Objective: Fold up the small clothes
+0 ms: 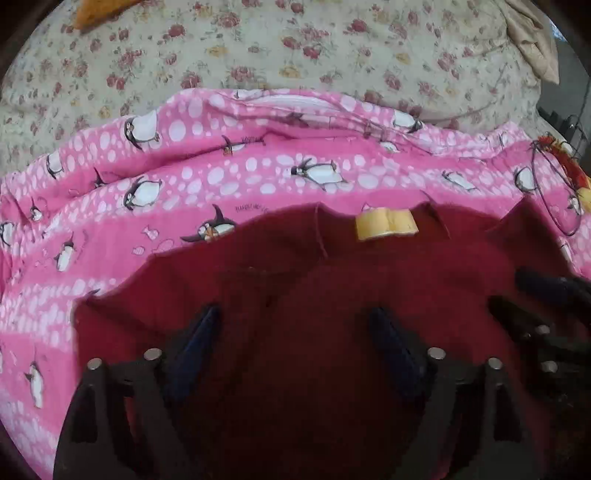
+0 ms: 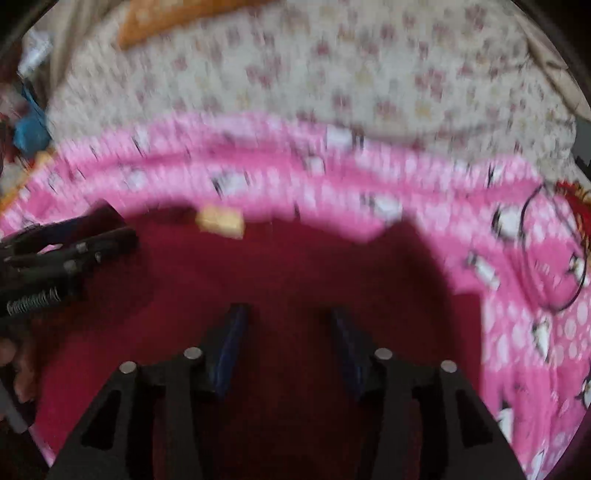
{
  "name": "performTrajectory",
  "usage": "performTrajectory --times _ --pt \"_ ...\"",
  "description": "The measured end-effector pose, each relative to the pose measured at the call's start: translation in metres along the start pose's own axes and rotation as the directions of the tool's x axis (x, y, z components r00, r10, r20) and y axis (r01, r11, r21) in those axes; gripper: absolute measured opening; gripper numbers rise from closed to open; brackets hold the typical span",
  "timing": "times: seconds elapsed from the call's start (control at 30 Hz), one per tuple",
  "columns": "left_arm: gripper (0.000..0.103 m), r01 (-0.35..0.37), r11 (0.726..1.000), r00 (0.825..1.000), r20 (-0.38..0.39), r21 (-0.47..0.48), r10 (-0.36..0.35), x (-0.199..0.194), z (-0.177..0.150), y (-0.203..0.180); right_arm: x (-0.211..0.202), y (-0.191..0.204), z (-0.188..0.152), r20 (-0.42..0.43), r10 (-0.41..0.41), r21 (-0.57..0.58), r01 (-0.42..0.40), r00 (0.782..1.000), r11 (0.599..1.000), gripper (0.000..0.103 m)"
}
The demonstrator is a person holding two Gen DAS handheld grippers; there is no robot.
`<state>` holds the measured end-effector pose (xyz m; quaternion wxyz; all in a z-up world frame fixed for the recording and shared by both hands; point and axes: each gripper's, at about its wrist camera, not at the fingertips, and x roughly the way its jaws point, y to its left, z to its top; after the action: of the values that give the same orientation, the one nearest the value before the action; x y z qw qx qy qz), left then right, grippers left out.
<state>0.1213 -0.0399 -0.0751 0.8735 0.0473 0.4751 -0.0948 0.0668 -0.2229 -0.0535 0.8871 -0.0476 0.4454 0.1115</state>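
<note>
A dark red garment (image 1: 295, 280) with a yellow label (image 1: 386, 223) at its far edge lies on a pink penguin-print blanket (image 1: 207, 173). My left gripper (image 1: 295, 317) hangs just over the garment, jaws open and empty. The right gripper's fingers (image 1: 543, 295) show at the right of the left wrist view. In the blurred right wrist view my right gripper (image 2: 286, 315) is open over the same red garment (image 2: 295, 266), with the label (image 2: 219, 220) ahead. The left gripper's fingers (image 2: 77, 240) show at the left of that view.
A cream floral bedspread (image 1: 295, 48) lies beyond the blanket. An orange cloth (image 1: 99, 13) sits at the far left. A thin black wire loop (image 1: 554, 192) and a red and yellow item (image 1: 576, 173) lie at the blanket's right. Clutter (image 2: 29, 129) sits far left.
</note>
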Motion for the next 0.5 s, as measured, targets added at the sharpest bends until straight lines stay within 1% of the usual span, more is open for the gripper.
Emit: performTrajectory --times 0.1,0.23,0.37,0.47,0.5 --pt "0.072 0.023 0.999 1.0 -0.007 -0.023 -0.024 0.002 0.004 0.004 -0.001 -0.003 -0.001 0.005 0.011 0.012 -0.011 1.0 1.0 0.056" --pt "0.075 0.02 1.0 1.0 -0.005 -0.017 -0.02 0.002 0.004 0.003 0.001 0.001 -0.003 0.013 -0.011 -0.005 0.011 1.0 1.0 0.059" --pt "0.076 0.049 0.998 0.999 0.004 -0.03 -0.049 0.002 0.003 0.005 0.0 -0.003 -0.002 0.02 0.007 0.004 -0.007 1.0 1.0 0.059" --pt "0.075 0.077 0.996 0.997 0.024 -0.047 -0.076 -0.012 0.001 0.013 -0.016 -0.001 -0.006 0.051 -0.01 0.02 0.009 0.999 1.0 0.059" --pt "0.069 0.079 0.995 0.996 0.037 -0.052 -0.077 -0.019 -0.001 0.015 -0.027 0.001 -0.01 0.065 -0.013 0.031 0.011 0.998 0.999 0.059"
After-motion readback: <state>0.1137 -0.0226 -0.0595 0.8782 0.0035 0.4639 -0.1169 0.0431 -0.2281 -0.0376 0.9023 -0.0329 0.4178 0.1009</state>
